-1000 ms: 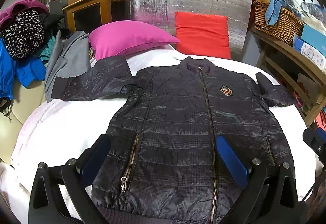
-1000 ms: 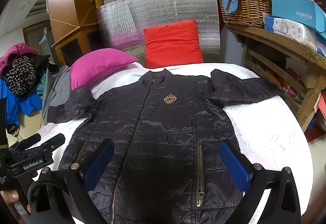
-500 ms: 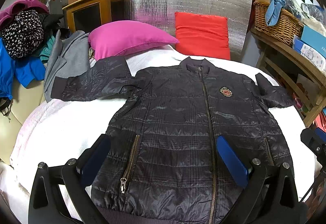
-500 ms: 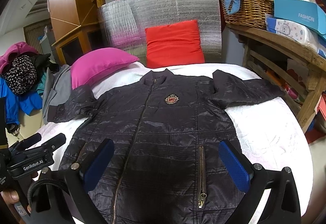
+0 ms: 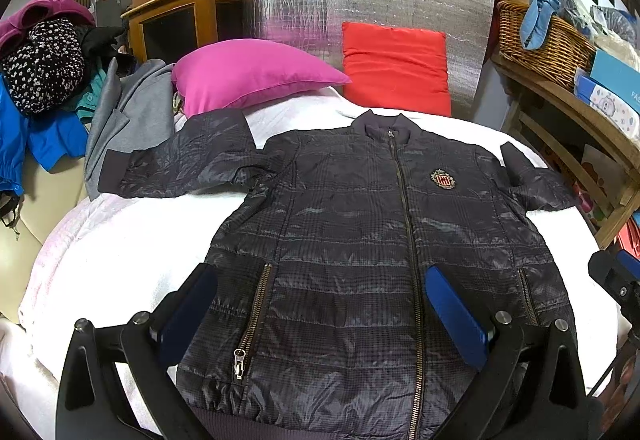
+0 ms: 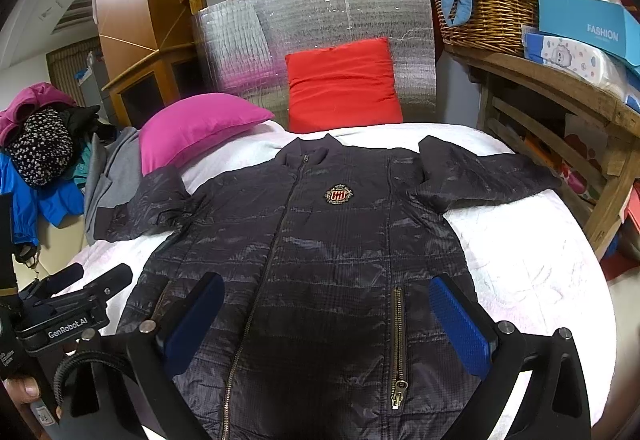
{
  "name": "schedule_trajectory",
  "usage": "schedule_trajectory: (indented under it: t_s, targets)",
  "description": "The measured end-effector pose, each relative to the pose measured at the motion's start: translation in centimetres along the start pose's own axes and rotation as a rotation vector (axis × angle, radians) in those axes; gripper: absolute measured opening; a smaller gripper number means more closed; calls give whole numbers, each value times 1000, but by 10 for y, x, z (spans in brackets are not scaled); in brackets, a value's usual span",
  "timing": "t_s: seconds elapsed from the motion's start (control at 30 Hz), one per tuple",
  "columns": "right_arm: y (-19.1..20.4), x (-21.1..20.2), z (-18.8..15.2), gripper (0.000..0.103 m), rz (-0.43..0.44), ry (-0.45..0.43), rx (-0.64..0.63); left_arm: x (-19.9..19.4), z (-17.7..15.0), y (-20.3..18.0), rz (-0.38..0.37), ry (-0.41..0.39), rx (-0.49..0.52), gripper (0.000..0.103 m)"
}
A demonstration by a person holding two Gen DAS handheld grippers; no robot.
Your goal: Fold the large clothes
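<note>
— While the scene is read from the left, what is found at that edge?

— A heap of clothes (image 5: 40, 80), blue, speckled black and magenta, is piled beside a grey garment (image 5: 128, 120). Next, a plump magenta satin-like pillow (image 5: 248, 76) is seen, then a square red cushion (image 5: 396, 68) propped against a crinkled silver foil panel (image 5: 360, 8).

— Where is the task's garment laid?

— A dark quilted, glossy zip-front jacket (image 5: 352, 240) is spread flat, front up, on the white textured bed cover (image 5: 120, 240), zipped to the collar, sleeves stretched out to both sides. An embroidered crest badge (image 5: 443, 180) is stitched on the chest, and brass pocket zips are visible low down.

— How are the tools held?

— The left gripper (image 5: 320, 304) is held spread wide above the hem, nothing between its ribbed blue pads (image 5: 456, 320). The right gripper (image 6: 324, 308) is likewise splayed apart over the lower front, holding nothing.

— And at the right?

— A woven wicker basket (image 6: 488, 16) and a blue cardboard box (image 6: 588, 24) are set on a wooden shelf (image 6: 560, 80).
</note>
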State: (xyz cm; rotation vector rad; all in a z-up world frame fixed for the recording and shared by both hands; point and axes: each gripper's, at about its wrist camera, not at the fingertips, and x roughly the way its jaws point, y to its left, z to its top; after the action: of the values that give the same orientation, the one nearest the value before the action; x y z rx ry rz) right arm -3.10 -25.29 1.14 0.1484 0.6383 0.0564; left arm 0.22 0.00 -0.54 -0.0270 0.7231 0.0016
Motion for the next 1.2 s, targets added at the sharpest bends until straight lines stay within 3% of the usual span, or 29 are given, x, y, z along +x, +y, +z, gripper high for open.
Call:
schedule_trajectory:
  t_s: [0.67,0.83,0.97,1.2]
  targets:
    - [0,6,-2,103,7,7,3,5,-2,-2,-4,7,1,103]
    - [-17,18,-15,103,56,59,25,24,-9,6,17,47,-10,103]
    - [-71,31,-36,103,103,124,173,55,-18,15,45,119,-20,103]
    - [-198,57,-24,103,63,89,479,89,-22,2,45,149,17,103]
